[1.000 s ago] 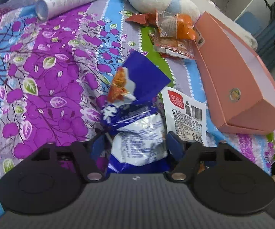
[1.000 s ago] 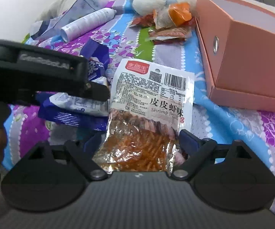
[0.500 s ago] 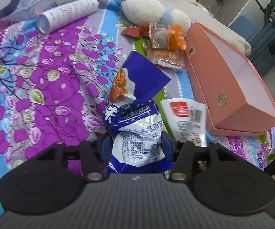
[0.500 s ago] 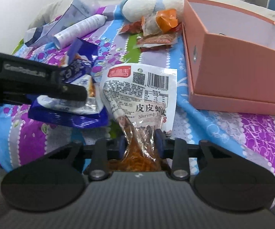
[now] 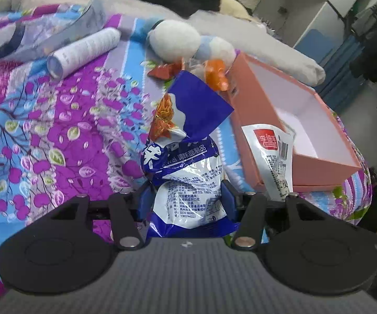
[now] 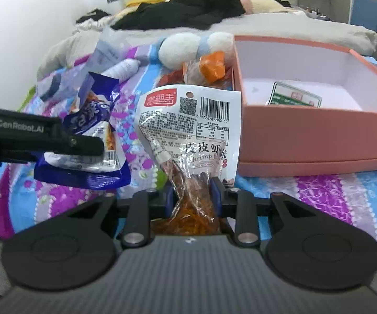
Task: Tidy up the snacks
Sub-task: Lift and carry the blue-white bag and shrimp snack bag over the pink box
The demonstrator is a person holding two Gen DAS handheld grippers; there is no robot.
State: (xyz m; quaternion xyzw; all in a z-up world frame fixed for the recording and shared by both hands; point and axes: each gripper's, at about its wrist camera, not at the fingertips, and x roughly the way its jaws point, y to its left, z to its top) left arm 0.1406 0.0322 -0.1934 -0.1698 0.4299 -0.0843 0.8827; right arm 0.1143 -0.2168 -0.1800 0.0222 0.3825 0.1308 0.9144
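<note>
Big floral bedspread (image 5: pixel 57 120) underneath everything, with the open pink box (image 6: pixel 316 133) sitting on it off to the right and one small green packet (image 6: pixel 294 98) already inside. The left gripper (image 5: pixel 185 198) has its fingers (image 5: pixel 145 200) clamped on the lower half of the blue-and-white snack bag (image 5: pixel 188 172), held up off the bed. The right gripper (image 6: pixel 192 196) has its fingers (image 6: pixel 215 192) pinched tight on the scrunched middle of the shrimp strips packet (image 6: pixel 188 128), label end sticking up just left of the box.
</note>
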